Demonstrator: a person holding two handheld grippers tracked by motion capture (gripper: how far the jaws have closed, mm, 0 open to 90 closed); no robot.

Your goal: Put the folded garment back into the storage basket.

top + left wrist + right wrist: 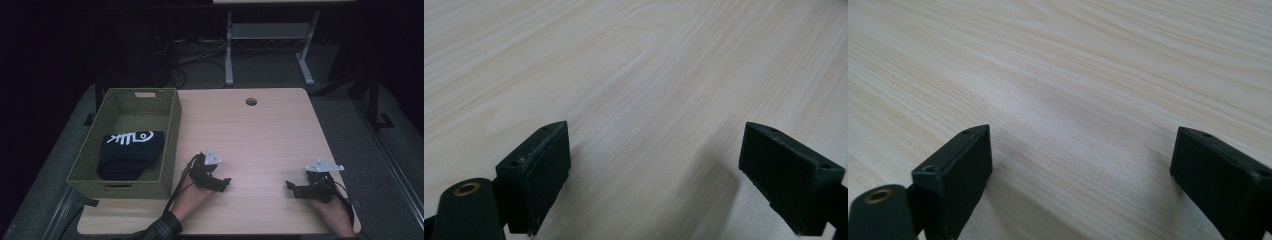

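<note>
Cloth (pixel 131 151) folded inside basket (pixel 170 131), stowed at table's (pixel 270 130) left edge. Left gripper (pixel 223 184) and right gripper (pixel 291 188) low over bare wood, jaws spread, empty, apparently resting.

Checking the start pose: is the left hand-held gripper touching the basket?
Apart. The high view shows bare table between the left hand-held gripper and the basket.
</note>
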